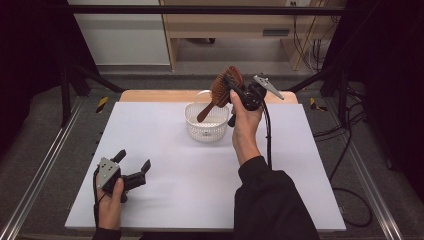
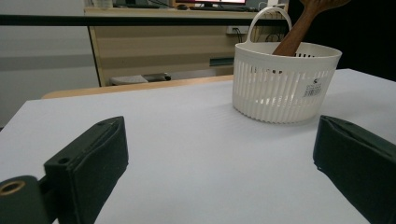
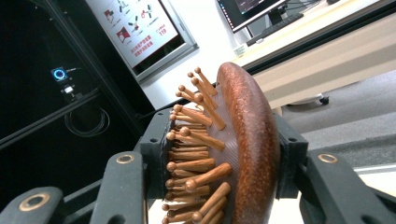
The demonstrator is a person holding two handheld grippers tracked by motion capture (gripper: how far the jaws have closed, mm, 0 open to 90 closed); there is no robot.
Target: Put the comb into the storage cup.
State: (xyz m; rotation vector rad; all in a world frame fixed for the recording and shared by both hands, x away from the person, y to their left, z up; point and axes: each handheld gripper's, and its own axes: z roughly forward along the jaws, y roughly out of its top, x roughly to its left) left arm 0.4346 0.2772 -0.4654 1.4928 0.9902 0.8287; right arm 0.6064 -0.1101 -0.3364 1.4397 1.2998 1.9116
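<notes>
Now my right tongs [image 1: 239, 90] are clamped on the hairbrush [image 1: 223, 88] head, its handle already dipping into the white basket [image 1: 206, 128] just below, so letting go is left, while my left tongs [image 1: 134, 169] rest apart, holding nothing.

We can't see the hairbrush [image 2: 299, 35] head in the left gripper view, the top edge chops it off, and the basket [image 2: 280, 88] wall hides the handle's lower end.
</notes>
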